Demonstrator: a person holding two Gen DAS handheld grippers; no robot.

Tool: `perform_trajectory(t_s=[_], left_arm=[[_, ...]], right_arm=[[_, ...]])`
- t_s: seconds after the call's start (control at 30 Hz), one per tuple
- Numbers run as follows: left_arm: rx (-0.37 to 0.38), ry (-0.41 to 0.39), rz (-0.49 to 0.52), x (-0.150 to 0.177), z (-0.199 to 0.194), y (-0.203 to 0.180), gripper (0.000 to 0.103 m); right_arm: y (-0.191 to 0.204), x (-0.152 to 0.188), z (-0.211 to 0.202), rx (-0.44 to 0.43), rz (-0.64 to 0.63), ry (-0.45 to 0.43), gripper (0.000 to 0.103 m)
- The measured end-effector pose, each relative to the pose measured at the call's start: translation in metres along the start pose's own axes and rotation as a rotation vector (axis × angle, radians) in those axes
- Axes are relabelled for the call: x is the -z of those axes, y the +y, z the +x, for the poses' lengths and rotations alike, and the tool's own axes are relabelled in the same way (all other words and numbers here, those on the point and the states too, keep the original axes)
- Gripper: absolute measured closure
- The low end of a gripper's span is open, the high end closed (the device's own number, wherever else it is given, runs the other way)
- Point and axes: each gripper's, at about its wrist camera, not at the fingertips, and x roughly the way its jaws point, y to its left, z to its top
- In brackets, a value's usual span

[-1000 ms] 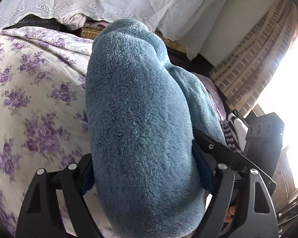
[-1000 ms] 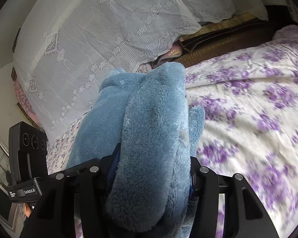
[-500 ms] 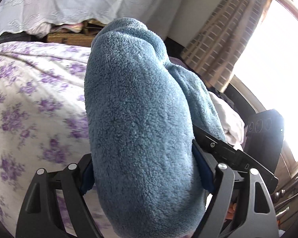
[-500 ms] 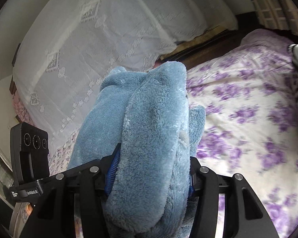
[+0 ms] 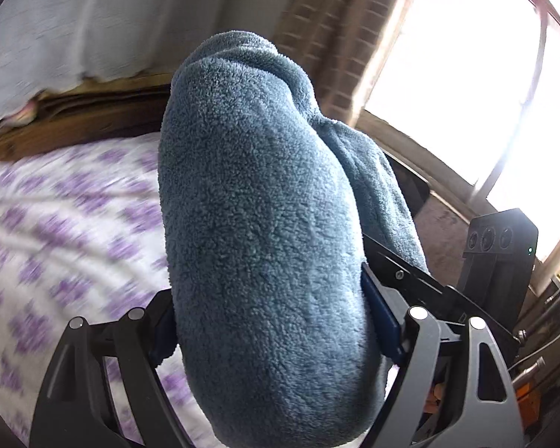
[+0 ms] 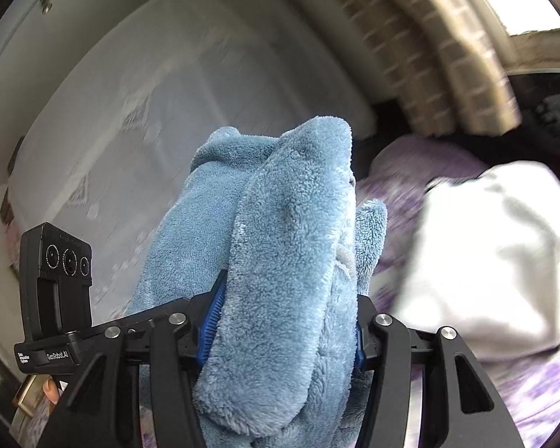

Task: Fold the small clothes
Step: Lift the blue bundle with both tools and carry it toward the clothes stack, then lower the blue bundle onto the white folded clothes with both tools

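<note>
A thick, folded blue fleece garment (image 5: 265, 224) fills the middle of the left wrist view. My left gripper (image 5: 268, 321) is shut on it, its blue pads pressed into both sides of the bundle. In the right wrist view the same blue fleece garment (image 6: 287, 261) stands up between the fingers, and my right gripper (image 6: 283, 321) is shut on it too. Both grippers hold the bundle above the bed; its underside is hidden. The right gripper's body (image 5: 496, 257) shows at the right of the left view, and the left gripper's body (image 6: 58, 272) at the left of the right view.
A bedspread with purple flowers (image 5: 56, 231) lies below, blurred by motion. A white garment pile (image 6: 496, 257) sits on the bed at the right. White lace cloth (image 6: 160, 97) hangs behind. A checked curtain (image 5: 336, 37) and bright window (image 5: 466, 74) are beyond; a wooden bed frame (image 5: 86, 115) edges the mattress.
Both grippers have swung sideways and risen with the fleece still gripped. The window and curtain have come into view, and the white pile now appears at the right.
</note>
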Motion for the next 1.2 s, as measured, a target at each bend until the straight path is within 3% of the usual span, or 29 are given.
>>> perform_trajectory(t_s=[0.27,0.6,0.77,0.87,0.93,1.07,1.2], left_arm=[[0.11,0.042,0.063,-0.046,0.07,-0.057,0.023],[0.155,0.108,0.083,-0.068,0.145,-0.075,0.023],[0.156,0.157,0.053,-0.062,0.18,-0.057,0.02],[0.131,0.167,0.026,-0.058,0.199,-0.04,0.004],[0.142,0.186,0.002,-0.052,0.211,-0.031,0.004],[0.078,0.152,0.059,-0.049,0.212,-0.041,0.004],[0.06,0.167,0.046,-0.052,0.207,-0.043,0.004]], right_arm=[[-0.061,-0.045,-0.037,0.114,0.023,-0.087,0.049],[-0.117,-0.062,-0.034,0.167,0.08,-0.107,0.049],[-0.143,-0.058,-0.022,0.186,0.124,-0.09,0.049],[-0.162,-0.049,-0.008,0.206,0.15,-0.053,0.046],[-0.174,-0.043,-0.001,0.194,0.178,-0.051,0.045],[-0.178,-0.036,-0.001,0.208,0.182,-0.073,0.044],[-0.179,-0.037,-0.003,0.203,0.199,-0.068,0.042]])
